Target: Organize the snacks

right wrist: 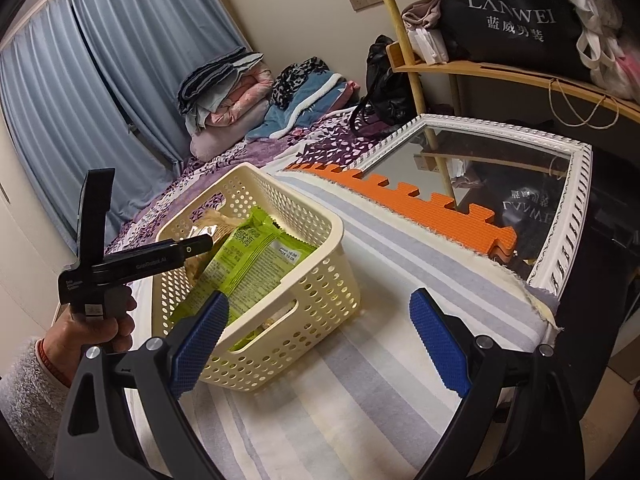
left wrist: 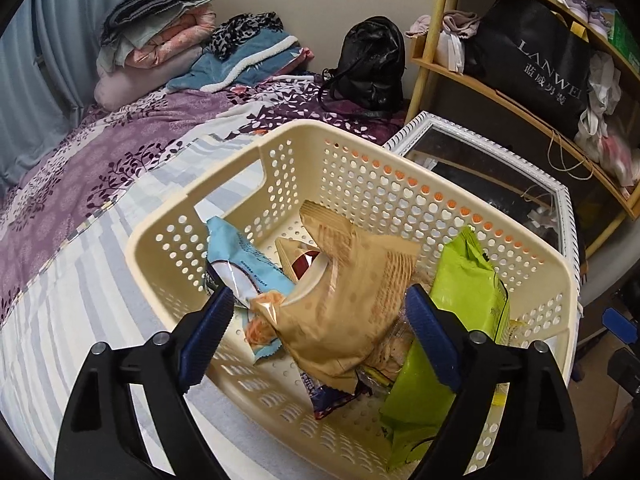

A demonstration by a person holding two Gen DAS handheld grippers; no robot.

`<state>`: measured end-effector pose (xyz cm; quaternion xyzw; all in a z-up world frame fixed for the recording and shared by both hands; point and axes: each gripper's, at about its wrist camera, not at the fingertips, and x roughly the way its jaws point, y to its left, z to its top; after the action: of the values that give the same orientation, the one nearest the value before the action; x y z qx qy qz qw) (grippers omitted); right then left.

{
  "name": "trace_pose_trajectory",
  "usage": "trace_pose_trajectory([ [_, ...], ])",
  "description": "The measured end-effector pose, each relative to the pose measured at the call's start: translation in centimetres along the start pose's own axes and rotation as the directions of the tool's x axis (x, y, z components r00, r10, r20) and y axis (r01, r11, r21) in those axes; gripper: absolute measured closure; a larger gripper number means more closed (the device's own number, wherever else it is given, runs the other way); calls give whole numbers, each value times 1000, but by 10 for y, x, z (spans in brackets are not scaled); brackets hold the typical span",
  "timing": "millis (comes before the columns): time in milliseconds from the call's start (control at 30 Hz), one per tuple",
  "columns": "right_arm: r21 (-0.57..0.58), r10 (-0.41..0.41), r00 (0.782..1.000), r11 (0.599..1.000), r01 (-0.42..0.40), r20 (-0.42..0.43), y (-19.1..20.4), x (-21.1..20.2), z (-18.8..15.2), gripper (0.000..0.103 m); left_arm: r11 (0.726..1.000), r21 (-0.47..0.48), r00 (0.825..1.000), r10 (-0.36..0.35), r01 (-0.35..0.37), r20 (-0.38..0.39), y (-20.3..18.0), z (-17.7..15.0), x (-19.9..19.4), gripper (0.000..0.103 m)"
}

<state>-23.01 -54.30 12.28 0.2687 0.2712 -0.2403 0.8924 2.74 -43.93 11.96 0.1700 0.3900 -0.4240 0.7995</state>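
Note:
A cream perforated basket (left wrist: pixel 360 160) sits on the striped bed and holds several snack packs: a tan bag (left wrist: pixel 352 300), a light-blue pack (left wrist: pixel 240 260), and a green pack (left wrist: pixel 460 300). My left gripper (left wrist: pixel 320 320) is open and hovers just over the tan bag, touching nothing. In the right wrist view the basket (right wrist: pixel 320 280) shows at centre left with the green pack (right wrist: pixel 248 264) leaning inside. My right gripper (right wrist: pixel 320 336) is open and empty, above the bed beside the basket. The left gripper (right wrist: pixel 192 246) reaches over the basket's left rim.
A white-framed mirror (right wrist: pixel 500 184) lies at the bed's right edge, with orange foam mats (right wrist: pixel 420 204) beside it. Folded bedding (left wrist: pixel 160 40) and a black backpack (left wrist: pixel 372 64) sit at the far end. A wooden shelf (left wrist: pixel 520 92) with a black bag stands on the right.

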Motion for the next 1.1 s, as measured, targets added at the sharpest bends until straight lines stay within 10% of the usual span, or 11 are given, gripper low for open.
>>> trace_pose_trajectory([
  [1100, -88, 64, 998, 994, -61, 29, 40, -34, -2, 12, 964, 108, 962, 226, -244, 156, -25, -17, -102, 3],
])
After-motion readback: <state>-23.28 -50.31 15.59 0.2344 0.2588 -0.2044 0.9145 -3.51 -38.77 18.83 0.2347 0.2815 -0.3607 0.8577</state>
